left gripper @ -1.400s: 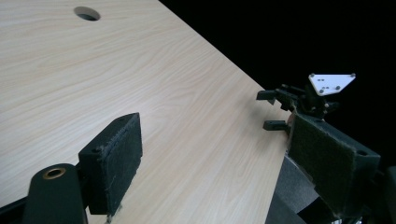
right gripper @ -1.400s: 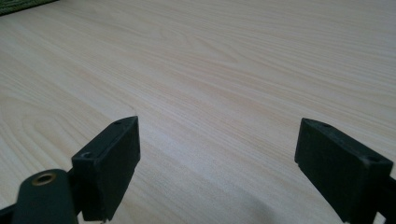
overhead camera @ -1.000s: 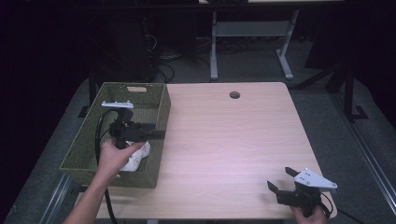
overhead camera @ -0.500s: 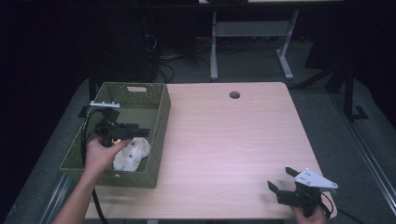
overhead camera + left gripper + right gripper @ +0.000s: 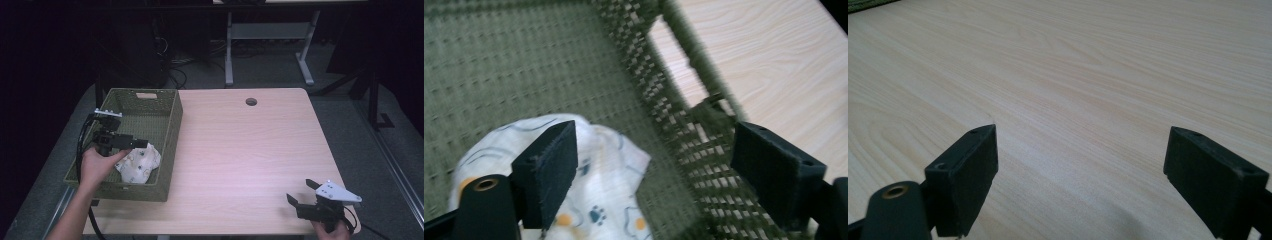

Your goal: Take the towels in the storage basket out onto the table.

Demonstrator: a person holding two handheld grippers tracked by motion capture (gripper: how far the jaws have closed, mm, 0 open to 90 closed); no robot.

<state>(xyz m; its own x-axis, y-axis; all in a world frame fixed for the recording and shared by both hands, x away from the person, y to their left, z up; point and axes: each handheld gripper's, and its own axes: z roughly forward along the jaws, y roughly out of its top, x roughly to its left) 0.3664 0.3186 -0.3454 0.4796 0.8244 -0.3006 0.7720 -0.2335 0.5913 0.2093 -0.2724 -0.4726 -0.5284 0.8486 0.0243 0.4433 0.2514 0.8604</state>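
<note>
The little white cloth (image 5: 138, 163) with paw prints lies inside the green basket (image 5: 172, 125), near the basket's right wall. That part of the job looks done, and nothing else on the table (image 5: 250, 150) seems to need putting away. The left gripper (image 5: 141, 143) hangs just above the cloth with its jaws wide apart and holds nothing. The cloth sits right under its left jaw. The right gripper (image 5: 301, 194) rests far off at the table's near corner, jaws apart too, empty.
</note>
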